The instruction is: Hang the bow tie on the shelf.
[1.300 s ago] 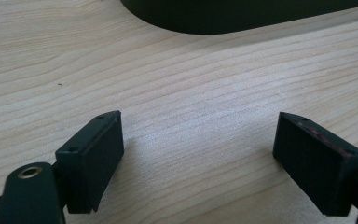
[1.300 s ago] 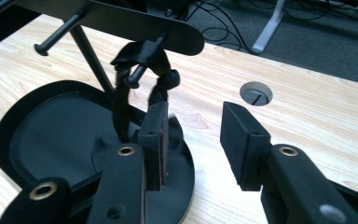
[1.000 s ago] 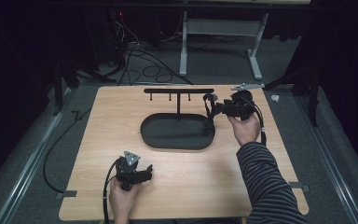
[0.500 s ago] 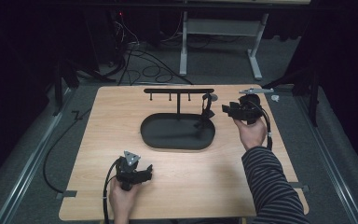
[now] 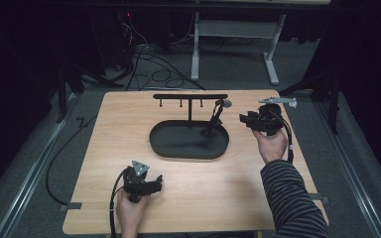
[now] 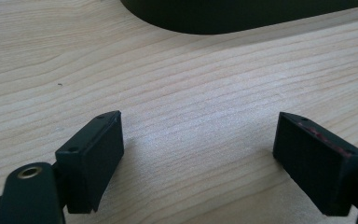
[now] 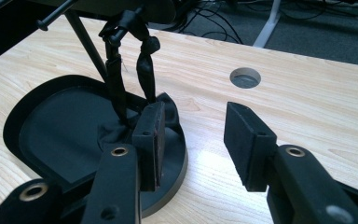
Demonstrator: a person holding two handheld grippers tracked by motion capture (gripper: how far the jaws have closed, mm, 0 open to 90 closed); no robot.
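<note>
A black oval tray (image 5: 171, 146) carries a T-shaped stand (image 5: 189, 96) with small hooks. A black knotted cloth strap (image 5: 214, 119) hangs from the stand's right end, its lower part resting in the tray. My right gripper (image 5: 243, 119) is held just right of the tray, jaws pointing left, open, with nothing between them. In the right gripper view the strap (image 7: 145, 70) hangs beyond the left jaw of my right gripper (image 7: 193, 109), over the tray (image 7: 51, 126). My left gripper (image 5: 151, 184) rests low near the table's front; the left gripper (image 6: 198, 116) is open over bare wood.
A round cable hole (image 7: 245, 77) sits in the wooden table (image 5: 129, 124) behind the right gripper's jaws. The tray's rim (image 6: 223, 21) lies ahead of the left jaws. Cables and a desk frame (image 5: 273, 49) are on the floor beyond the far edge.
My right gripper has drawn back to the right, away from the stand's end, leaving the strap hanging there. The left gripper has stayed put.
</note>
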